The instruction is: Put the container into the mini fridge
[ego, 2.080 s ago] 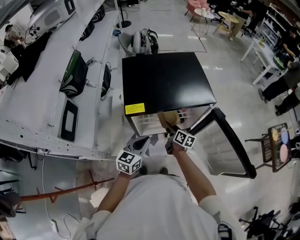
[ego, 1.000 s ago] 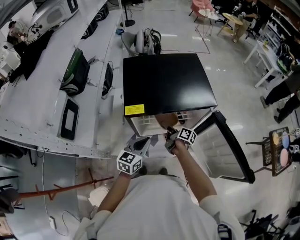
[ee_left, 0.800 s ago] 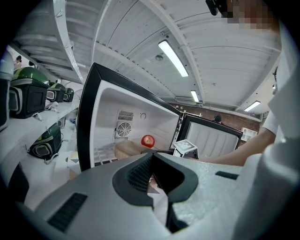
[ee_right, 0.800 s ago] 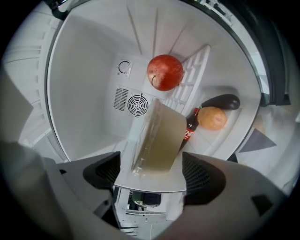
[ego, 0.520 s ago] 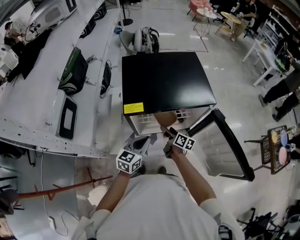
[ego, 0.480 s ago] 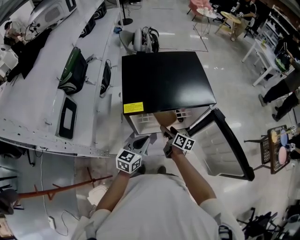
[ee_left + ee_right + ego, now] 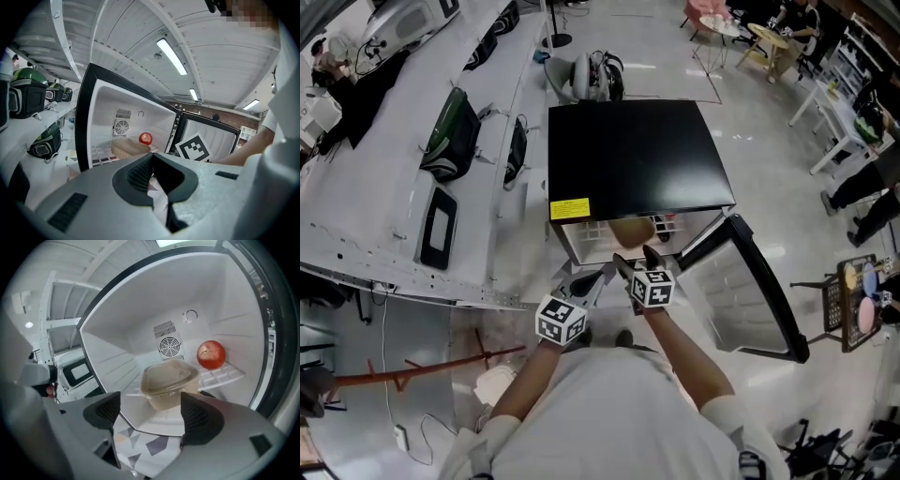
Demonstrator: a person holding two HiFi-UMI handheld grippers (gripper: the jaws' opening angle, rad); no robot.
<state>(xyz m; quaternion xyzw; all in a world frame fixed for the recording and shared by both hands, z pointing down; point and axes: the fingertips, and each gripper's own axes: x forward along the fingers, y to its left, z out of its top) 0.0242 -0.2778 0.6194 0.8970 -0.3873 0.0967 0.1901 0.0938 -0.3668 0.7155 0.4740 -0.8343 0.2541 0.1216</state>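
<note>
The mini fridge [image 7: 633, 155] stands black-topped on the floor, its door [image 7: 755, 286] swung open to the right. The translucent lidded container [image 7: 168, 380] rests on the white shelf inside, left of a red apple [image 7: 211, 354]. From above, the container [image 7: 628, 230] shows just inside the opening. My right gripper [image 7: 152, 413] is open in front of the container, its jaws apart and touching nothing. In the head view my right gripper [image 7: 635, 260] hovers at the fridge mouth. My left gripper [image 7: 151, 161] is shut and empty, held low to the left [image 7: 595, 279] of the opening.
A long white bench [image 7: 384, 187] with bags [image 7: 450, 141] and a black tablet [image 7: 437, 239] runs along the left. The open door blocks the right side. The fridge's rear wall carries a fan grille [image 7: 168, 347]. Tables and people occupy the far right.
My right gripper has let go of the container, opened, and drawn back a little from the fridge. The container stays on the shelf. The left gripper has barely moved.
</note>
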